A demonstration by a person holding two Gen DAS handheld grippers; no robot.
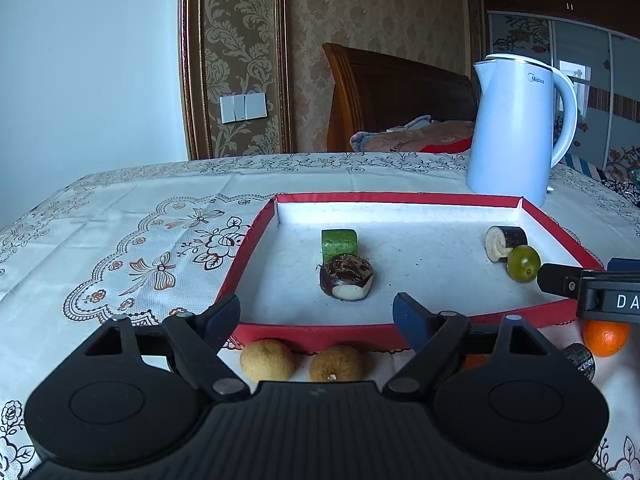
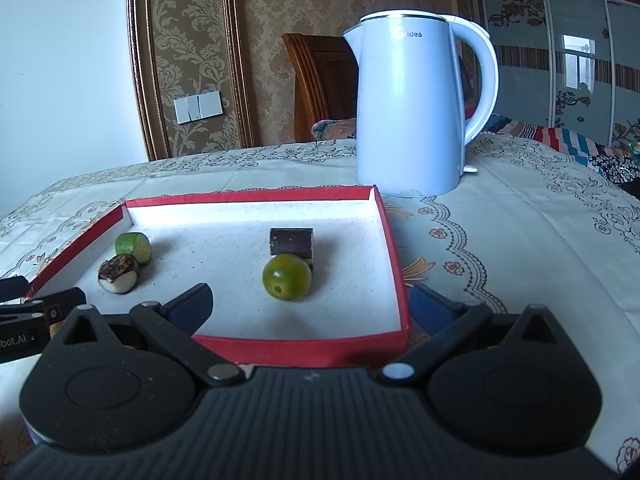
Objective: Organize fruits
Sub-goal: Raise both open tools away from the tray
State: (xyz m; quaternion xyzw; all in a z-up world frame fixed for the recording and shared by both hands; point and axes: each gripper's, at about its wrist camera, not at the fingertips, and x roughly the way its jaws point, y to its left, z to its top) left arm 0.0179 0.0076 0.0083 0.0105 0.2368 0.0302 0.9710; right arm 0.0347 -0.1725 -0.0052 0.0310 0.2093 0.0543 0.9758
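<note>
Both the left gripper [image 1: 316, 316] and right gripper [image 2: 310, 306] have fingers spread and empty, ready for fruits waiting near the red tray [image 1: 320, 334].

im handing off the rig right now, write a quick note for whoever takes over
Left gripper: open, empty, at the near rim of the red tray.
Right gripper: open, empty, at the tray's near right corner.
In tray: cucumber piece, water chestnut, eggplant piece, green fruit.
Left to do, on the cloth in front of the tray: two tan fruits, orange, dark piece.
</note>
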